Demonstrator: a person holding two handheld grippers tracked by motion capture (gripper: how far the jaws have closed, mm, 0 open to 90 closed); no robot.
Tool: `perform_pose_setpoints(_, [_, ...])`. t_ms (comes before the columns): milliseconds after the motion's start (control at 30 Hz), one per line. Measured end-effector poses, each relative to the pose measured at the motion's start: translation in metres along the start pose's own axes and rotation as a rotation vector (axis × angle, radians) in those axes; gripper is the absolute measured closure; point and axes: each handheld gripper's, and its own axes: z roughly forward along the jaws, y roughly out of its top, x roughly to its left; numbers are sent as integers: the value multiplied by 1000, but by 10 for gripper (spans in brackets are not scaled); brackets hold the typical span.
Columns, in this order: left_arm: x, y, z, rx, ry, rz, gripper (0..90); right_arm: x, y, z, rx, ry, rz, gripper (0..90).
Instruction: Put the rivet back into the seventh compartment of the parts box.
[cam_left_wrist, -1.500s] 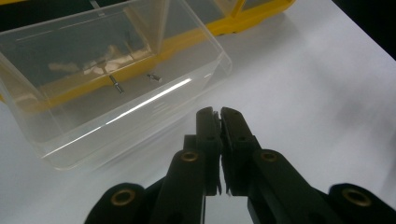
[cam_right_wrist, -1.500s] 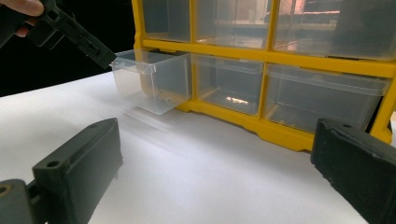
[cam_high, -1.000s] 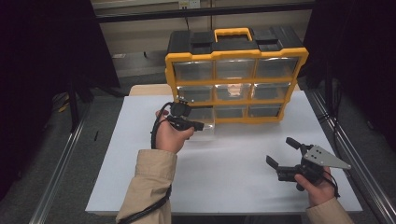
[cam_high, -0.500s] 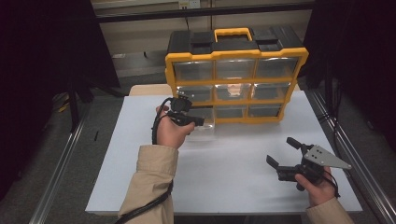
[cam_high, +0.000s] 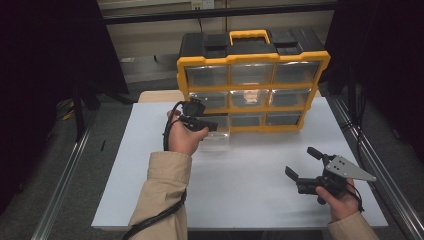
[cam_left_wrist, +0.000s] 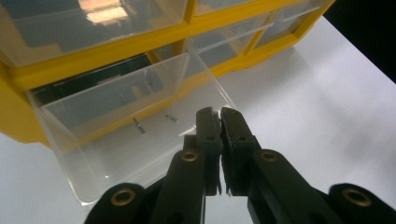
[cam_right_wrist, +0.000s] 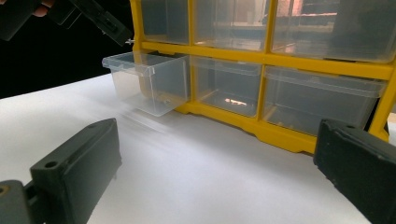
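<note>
Dark room at the left edge, with a metal rail along the grey floor beside the white tabletop. The left gripper pinches the front lip of the clear plastic drawer, pulled out from the bottom-left slot of the yellow-framed black-topped organiser cabinet at the table's back. Two small screws lie inside. The right gripper hovers wide open, empty, near the front right.

No legible text, label, brand, number or sign appears in any view. The yellow drawer cabinet, its clear drawers and the white worktop carry no readable markings.
</note>
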Motion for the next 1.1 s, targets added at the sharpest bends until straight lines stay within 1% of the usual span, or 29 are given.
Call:
perform_pose_setpoints(33, [-1,0,1,-6,-2,-12,868,0,0,0,-3,-3,-2,5])
perform_pose_setpoints(67, [0,1,1,2,-1,-3,868,0,0,0,-1,0,-2,5])
perform_pose_setpoints(133, [0,1,2,2,-2,-1,868,0,0,0,-1,0,-2,5])
perform_pose_setpoints(200, [0,1,2,-2,2,-3,868,0,0,0,0,3,0,5])
perform_pose_setpoints(233, [0,1,3,-6,1,-13,868,0,0,0,-2,2,0,5])
perform_pose_setpoints(267, [1,2,3,-2,3,-7,868,0,0,0,-1,0,-1,6])
perform_pose_setpoints(467, [3,3,4,-13,18,-5,868,0,0,0,-1,1,-1,7])
perform_pose_setpoints(567, [5,3,4,-13,20,-7,868,0,0,0,0,0,0,7])
perform_pose_setpoints(633, [5,3,4,-12,22,-16,868,0,0,0,-1,1,0,7])
perform_pose_setpoints(833, [6,4,5,-25,52,-12,867,0,0,0,-1,1,-1,7])
perform_pose_setpoints(867, [7,5,5,-24,53,-5,868,0,0,0,-1,1,0,7])
perform_pose_setpoints(967, [7,4,7,-30,66,-10,867,0,0,0,-1,0,2,8])
perform_pose_setpoints(1067, [9,4,8,-35,75,-10,867,0,0,0,-2,2,0,8])
perform_pose_setpoints(1100, [9,4,9,-31,78,-3,867,0,0,0,-2,2,0,8])
